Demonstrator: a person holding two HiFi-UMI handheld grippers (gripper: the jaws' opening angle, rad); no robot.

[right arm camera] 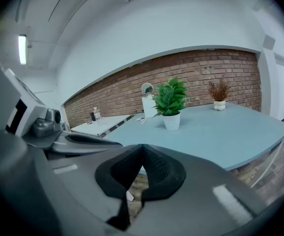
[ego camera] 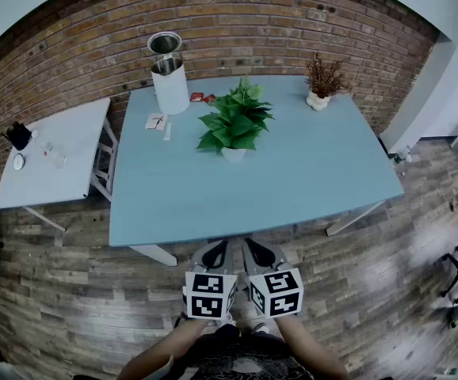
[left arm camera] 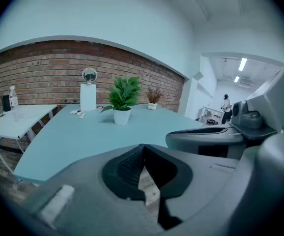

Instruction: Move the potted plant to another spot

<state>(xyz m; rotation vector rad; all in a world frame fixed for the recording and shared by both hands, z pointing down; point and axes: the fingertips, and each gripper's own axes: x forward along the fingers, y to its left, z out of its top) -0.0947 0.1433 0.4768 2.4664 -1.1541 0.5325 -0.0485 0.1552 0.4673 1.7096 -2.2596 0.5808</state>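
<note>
Left tongs (ego camera: 215,252) and right tongs (ego camera: 257,252) are both closed on nothing, side by side just off the near edge of the bench (ego camera: 292,188). The plant (ego camera: 235,121) stands upright in a white pot mid-bench toward the back, well apart from both tongs. White bin (ego camera: 169,81) back left of it, dried plant (ego camera: 322,77) at the far right corner.

Green potted plant (ego camera: 235,117) (white pot (ego camera: 234,154)), light-blue table (ego camera: 308,172), red-brick wall (ego camera: 245,14).
</note>
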